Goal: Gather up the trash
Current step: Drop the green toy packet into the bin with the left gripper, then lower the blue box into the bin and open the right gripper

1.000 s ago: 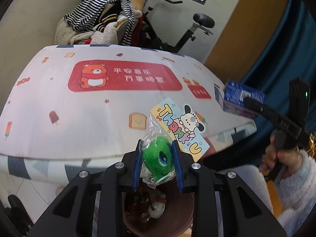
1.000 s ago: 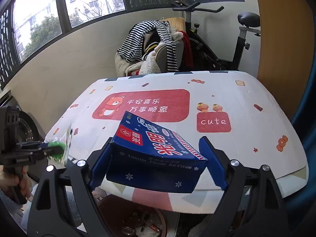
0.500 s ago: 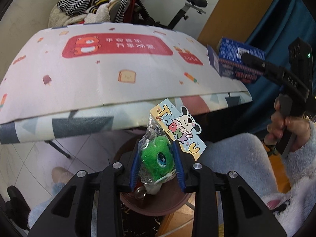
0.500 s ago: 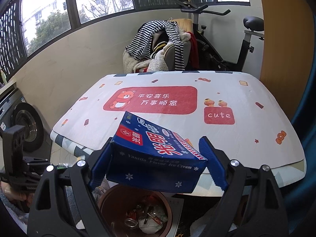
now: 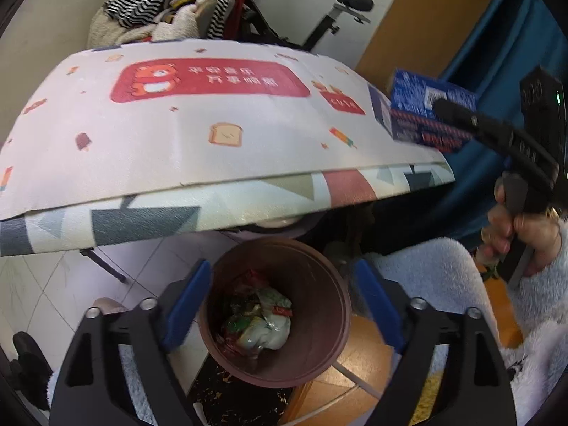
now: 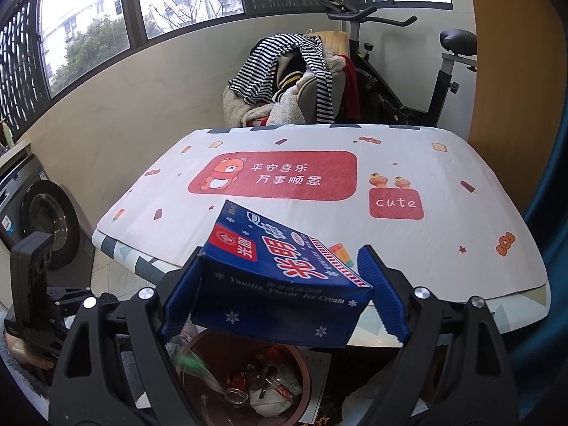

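Observation:
My left gripper (image 5: 282, 307) is open and empty, directly above a round brown trash bin (image 5: 330, 351) on the floor that holds several wrappers (image 5: 259, 319). In the right wrist view a blurred green packet (image 6: 193, 364) is at the bin's rim (image 6: 301, 358). My right gripper (image 6: 280, 294) is shut on a blue ice cream box (image 6: 284, 277), held over the table's front edge above the bin. The box (image 5: 426, 110) and right gripper also show at the right of the left wrist view.
A table with a white cartoon-print cloth (image 6: 319, 184) stands behind the bin. A chair piled with clothes (image 6: 287, 81) and an exercise bike (image 6: 426, 81) stand beyond it. A washing machine (image 6: 42, 220) is at the left. My lap in a fluffy robe (image 5: 443, 284) lies right of the bin.
My left gripper has opened and let go of the green packet, which is dropping toward the bin. The right gripper still holds the blue box and has shifted slightly forward.

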A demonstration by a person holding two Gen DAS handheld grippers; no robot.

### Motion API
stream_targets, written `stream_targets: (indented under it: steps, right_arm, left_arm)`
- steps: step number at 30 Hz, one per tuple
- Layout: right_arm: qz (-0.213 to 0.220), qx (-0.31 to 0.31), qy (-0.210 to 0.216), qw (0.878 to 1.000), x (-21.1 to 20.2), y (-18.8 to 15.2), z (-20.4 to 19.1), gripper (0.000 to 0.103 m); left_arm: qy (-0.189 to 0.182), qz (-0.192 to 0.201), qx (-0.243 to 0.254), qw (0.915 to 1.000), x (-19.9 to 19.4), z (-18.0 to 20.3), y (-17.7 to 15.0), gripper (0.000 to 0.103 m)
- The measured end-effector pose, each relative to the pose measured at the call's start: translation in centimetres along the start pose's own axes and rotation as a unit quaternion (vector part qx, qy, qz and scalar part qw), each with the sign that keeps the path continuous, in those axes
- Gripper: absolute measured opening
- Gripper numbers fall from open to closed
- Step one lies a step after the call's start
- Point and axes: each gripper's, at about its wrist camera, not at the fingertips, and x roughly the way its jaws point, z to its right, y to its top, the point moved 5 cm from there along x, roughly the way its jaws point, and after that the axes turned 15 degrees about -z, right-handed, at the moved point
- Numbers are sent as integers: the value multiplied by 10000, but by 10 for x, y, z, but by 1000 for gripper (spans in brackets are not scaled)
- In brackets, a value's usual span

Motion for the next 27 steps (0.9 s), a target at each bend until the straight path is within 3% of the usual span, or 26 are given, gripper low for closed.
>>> stream_targets:
  steps: [8,20,27]
  right_arm:
    - [-177,-64,66,9998,7,-6,-7,84]
    - [-454,-220,142,9986,20,-19,-25,84]
    - [-820,-327,240,9958,35,-32,-38,84]
  left_arm:
    - [495,441,-405,9970,-32,-26,11,97]
    - [1081,825,-735,9880,-66,-56,19,97]
    - [1049,1001,-754,9866,-72,-62,18,97]
